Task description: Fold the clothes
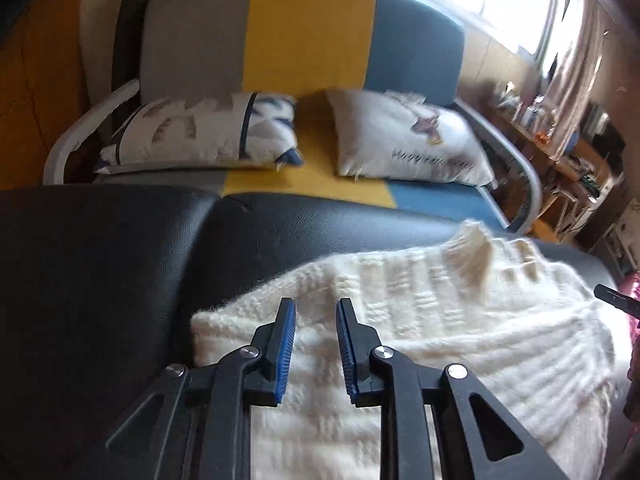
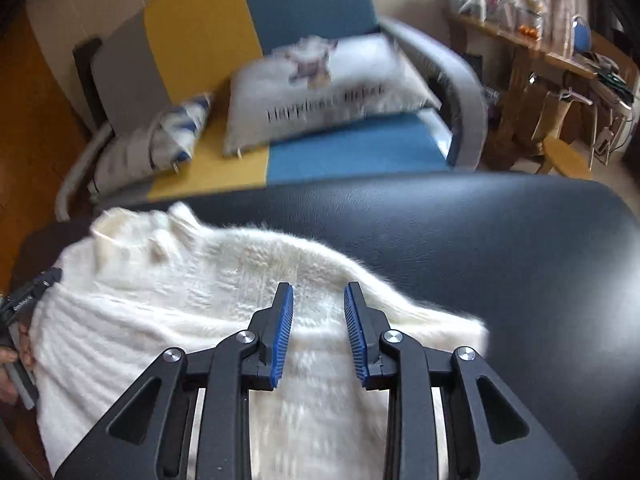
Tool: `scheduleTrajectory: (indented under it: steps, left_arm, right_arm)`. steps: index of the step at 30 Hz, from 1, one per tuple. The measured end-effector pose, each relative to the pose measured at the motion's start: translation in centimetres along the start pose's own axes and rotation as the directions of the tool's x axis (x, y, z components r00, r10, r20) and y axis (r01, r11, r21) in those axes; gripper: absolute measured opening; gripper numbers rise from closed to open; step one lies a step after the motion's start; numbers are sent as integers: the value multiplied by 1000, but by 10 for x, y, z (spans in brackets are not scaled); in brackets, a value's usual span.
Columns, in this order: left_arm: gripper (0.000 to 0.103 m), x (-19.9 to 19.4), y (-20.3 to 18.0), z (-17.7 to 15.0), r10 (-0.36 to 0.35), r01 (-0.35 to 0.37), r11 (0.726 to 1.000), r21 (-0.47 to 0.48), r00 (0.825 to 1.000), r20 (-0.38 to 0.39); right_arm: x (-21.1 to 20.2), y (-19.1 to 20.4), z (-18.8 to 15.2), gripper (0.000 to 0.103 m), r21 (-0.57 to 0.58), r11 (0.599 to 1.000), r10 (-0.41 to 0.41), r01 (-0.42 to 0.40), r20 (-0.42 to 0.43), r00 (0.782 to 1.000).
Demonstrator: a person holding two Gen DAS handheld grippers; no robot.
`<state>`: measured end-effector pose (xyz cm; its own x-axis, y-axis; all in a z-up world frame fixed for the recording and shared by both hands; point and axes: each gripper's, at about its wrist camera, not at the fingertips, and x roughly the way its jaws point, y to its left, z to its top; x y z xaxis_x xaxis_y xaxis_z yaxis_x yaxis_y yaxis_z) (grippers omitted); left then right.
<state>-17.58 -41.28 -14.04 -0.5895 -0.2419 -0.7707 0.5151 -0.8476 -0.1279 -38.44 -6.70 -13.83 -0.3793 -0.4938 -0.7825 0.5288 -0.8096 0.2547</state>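
A fluffy cream knitted sweater (image 1: 460,320) lies spread on a black padded surface (image 1: 120,260), its collar (image 1: 472,248) at the far edge. My left gripper (image 1: 316,308) sits at the sweater's left side near a corner. Its blue pads (image 1: 286,344) stand narrowly apart with thick knit bunched between them. In the right wrist view the sweater (image 2: 160,300) stretches to the left, and my right gripper (image 2: 319,292) grips its right part the same way. The other gripper shows at each view's edge: the right one (image 1: 612,298) and the left one (image 2: 40,284), with a hand (image 2: 12,360) behind it.
Beyond the black surface (image 2: 480,240) stands a grey, yellow and blue sofa (image 1: 312,32) with two printed cushions (image 1: 200,132) (image 1: 412,140). A cluttered wooden table (image 2: 540,52) and a round stool (image 2: 564,156) stand to the right under a bright curtained window (image 1: 500,0).
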Motion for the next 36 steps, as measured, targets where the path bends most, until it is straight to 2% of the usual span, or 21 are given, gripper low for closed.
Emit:
scheduleTrajectory:
  steps: [4, 6, 10, 12, 13, 16, 18, 20, 23, 24, 26, 29, 31, 32, 34, 36]
  left_arm:
    - [21, -21, 7, -15, -3, 3, 1000, 9, 1000, 28]
    - [21, -15, 11, -26, 12, -12, 1000, 17, 1000, -11]
    - [21, -11, 5, -32, 46, -46, 998, 48, 999, -16]
    - [21, -22, 5, -31, 35, -34, 999, 23, 999, -14]
    - [21, -32, 6, -31, 7, -7, 1000, 8, 1000, -4]
    - [21, -60, 7, -40, -15, 15, 1000, 9, 999, 34]
    - [21, -72, 5, -55, -24, 23, 999, 30, 999, 31]
    - [21, -71, 3, -70, -11, 10, 999, 49, 1000, 2]
    - [21, -61, 1, -86, 20, -18, 996, 82, 999, -32]
    - [21, -58, 1, -90, 31, -28, 995, 100, 999, -34]
    - [21, -64, -2, -90, 29, -25, 996, 86, 999, -38]
    - [21, -88, -1, -91, -24, 24, 999, 36, 1000, -7]
    - [21, -104, -4, -102, -62, 62, 998, 30, 998, 11]
    - [21, -106, -7, -108, -57, 57, 998, 40, 998, 6]
    - [21, -110, -12, -119, -47, 48, 997, 58, 999, -6]
    - [21, -103, -11, -130, -43, 45, 998, 50, 998, -47]
  right_arm:
    - [-36, -14, -13, 29, 35, 999, 0, -2, 39, 999]
    - [-44, -18, -22, 34, 36, 999, -17, 16, 27, 999]
    - [-17, -25, -45, 35, 27, 998, -58, 62, -122, 991]
    - [-19, -25, -46, 35, 36, 997, -61, 65, -108, 992]
    - [-26, -24, -43, 35, 56, 996, -58, 63, -95, 994]
    - [-52, -18, -40, 35, 67, 997, -32, 34, -31, 999]
    - [-63, -11, -44, 35, 48, 999, -23, 24, -22, 1000]
    - [-62, -5, -53, 40, 15, 999, -41, 42, -51, 998]
    - [-37, -6, -71, 40, -7, 996, -93, 93, -147, 985]
    - [-35, -7, -75, 40, -13, 995, -98, 97, -135, 986]
    - [-44, -11, -74, 40, 43, 997, -58, 63, -108, 992]
    - [-70, -14, -72, 40, 127, 992, 20, -14, -42, 999]
    - [-84, -7, -78, 40, 114, 991, 73, -70, -25, 997]
    - [-91, -3, -82, 40, 103, 990, 98, -95, -22, 995]
    - [-89, 3, -94, 40, 84, 992, 100, -95, -54, 994]
    - [-74, 1, -107, 40, 88, 994, 74, -62, -130, 989]
